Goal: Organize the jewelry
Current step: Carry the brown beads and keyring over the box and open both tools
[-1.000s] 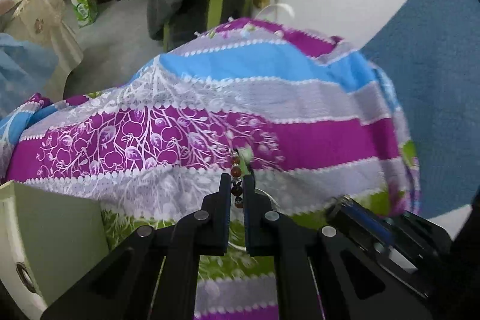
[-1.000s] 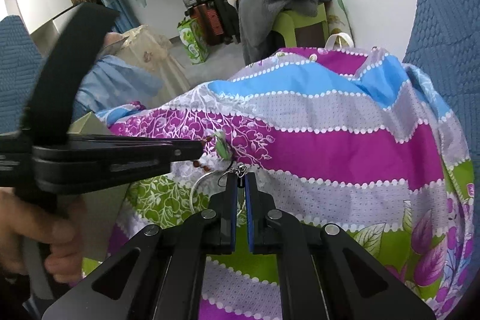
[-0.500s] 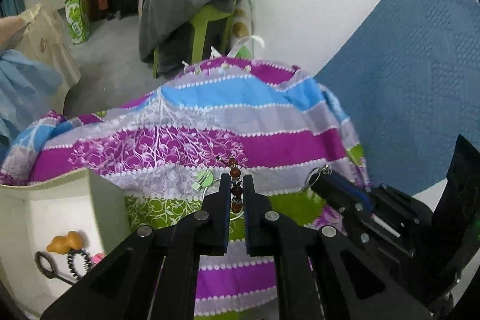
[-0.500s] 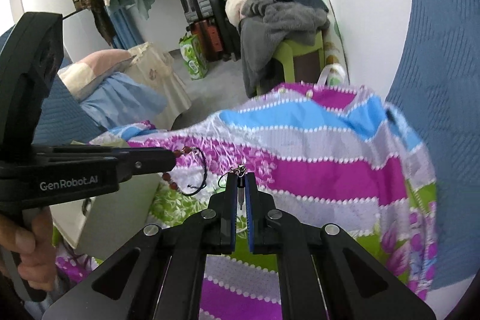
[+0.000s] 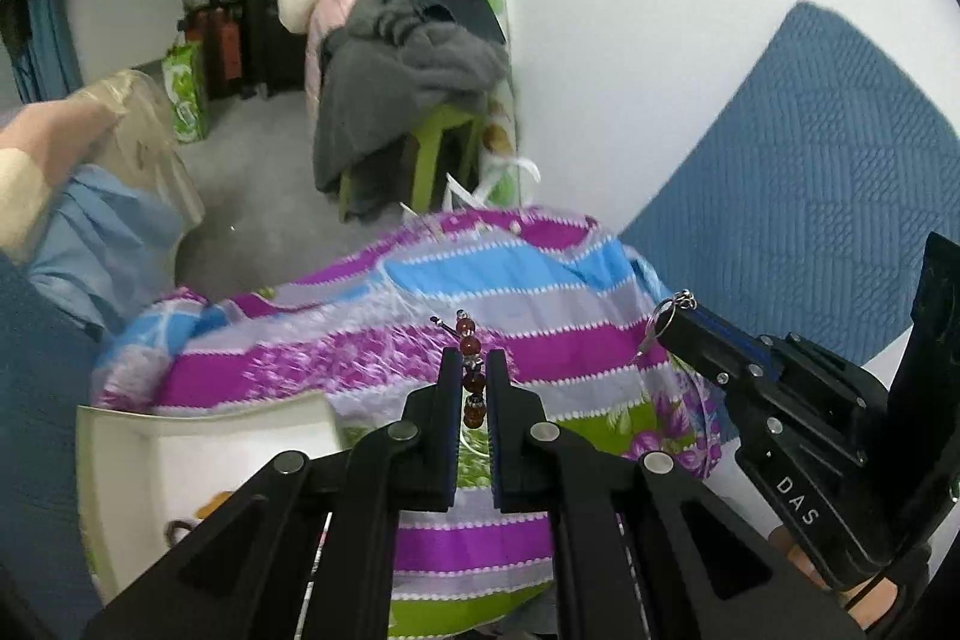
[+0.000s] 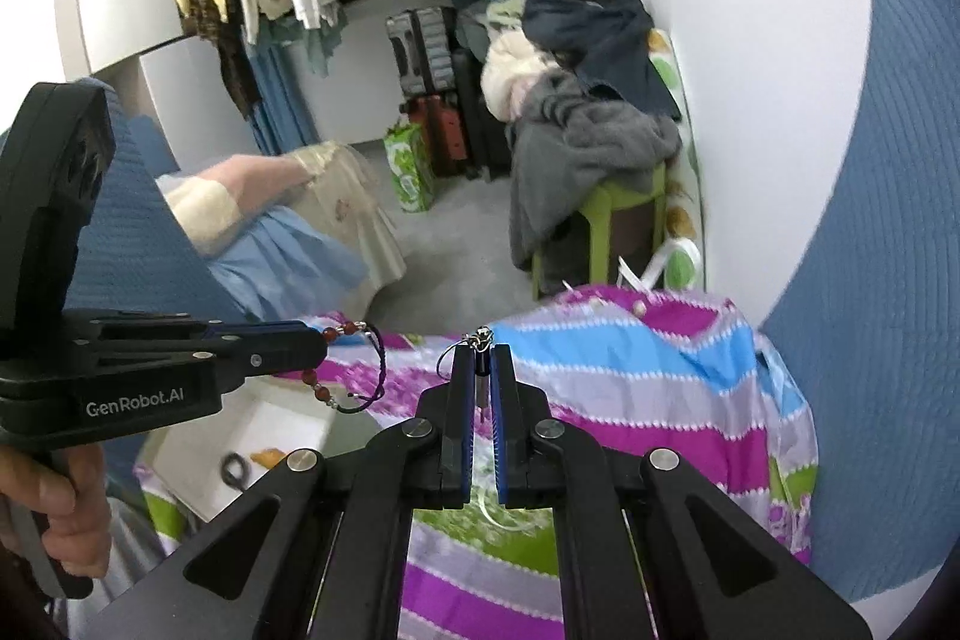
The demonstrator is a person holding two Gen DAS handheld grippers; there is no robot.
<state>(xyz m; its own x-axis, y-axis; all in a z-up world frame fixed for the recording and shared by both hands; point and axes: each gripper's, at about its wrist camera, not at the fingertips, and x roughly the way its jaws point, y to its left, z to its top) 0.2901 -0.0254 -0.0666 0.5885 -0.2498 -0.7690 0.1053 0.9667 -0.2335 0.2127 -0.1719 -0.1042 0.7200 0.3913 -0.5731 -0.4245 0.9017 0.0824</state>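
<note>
Both tools clamped on jewelry, lifted clear of the cloth

Left tool point(image 5: 467, 388) is pinched shut on a bracelet point(image 5: 470, 381) of red-brown beads, whose dark cord loops free off the tip in the right view point(image 6: 354, 373); right tool point(image 6: 481, 388) is closed on a small dark-ended piece with a wire ring point(image 6: 451, 358) at its top. A second ago both pieces sat low against the striped cloth point(image 5: 540, 346); now they hang above it, more floor and wall showing behind. Probably the pickup is done and the carry begins, likely toward the white box point(image 5: 198, 454) at lower left, which already holds a few items
</note>
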